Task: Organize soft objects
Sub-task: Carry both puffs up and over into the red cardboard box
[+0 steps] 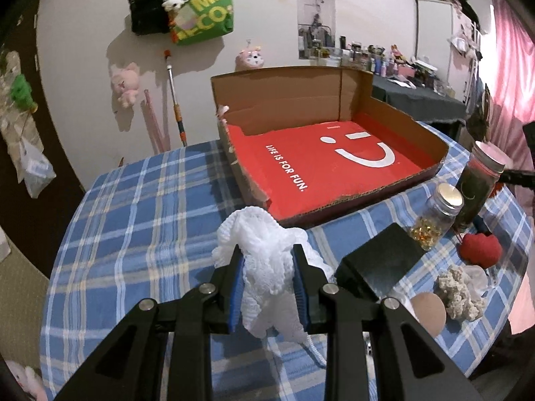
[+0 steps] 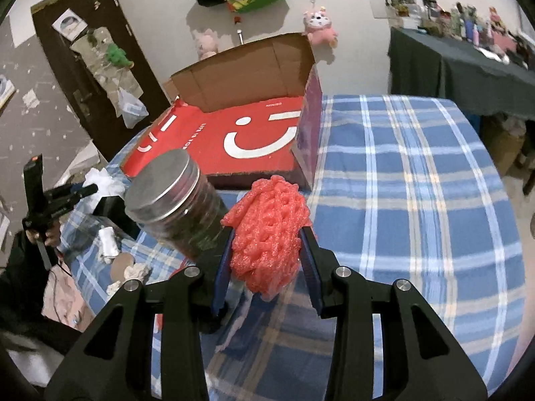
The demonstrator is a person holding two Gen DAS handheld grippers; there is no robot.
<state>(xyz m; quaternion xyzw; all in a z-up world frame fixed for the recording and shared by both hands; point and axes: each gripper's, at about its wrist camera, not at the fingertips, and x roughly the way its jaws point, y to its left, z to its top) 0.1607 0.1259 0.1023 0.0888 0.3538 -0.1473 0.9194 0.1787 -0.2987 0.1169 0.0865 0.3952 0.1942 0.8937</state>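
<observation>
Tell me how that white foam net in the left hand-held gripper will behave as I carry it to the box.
The white foam net bunches between the left hand-held gripper pads, so it is probably soft and compressible. Its loose end droops below the fingers, so it is likely floppy and may snag the red cardboard box wall. It looks airy, probably very light.

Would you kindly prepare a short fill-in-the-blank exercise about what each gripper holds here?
The left gripper is shut on a ____ foam net.
The right gripper is shut on a ____ foam net.
The cardboard box has a ____ floor with a smiley.

Missing words: white; red; red
</observation>
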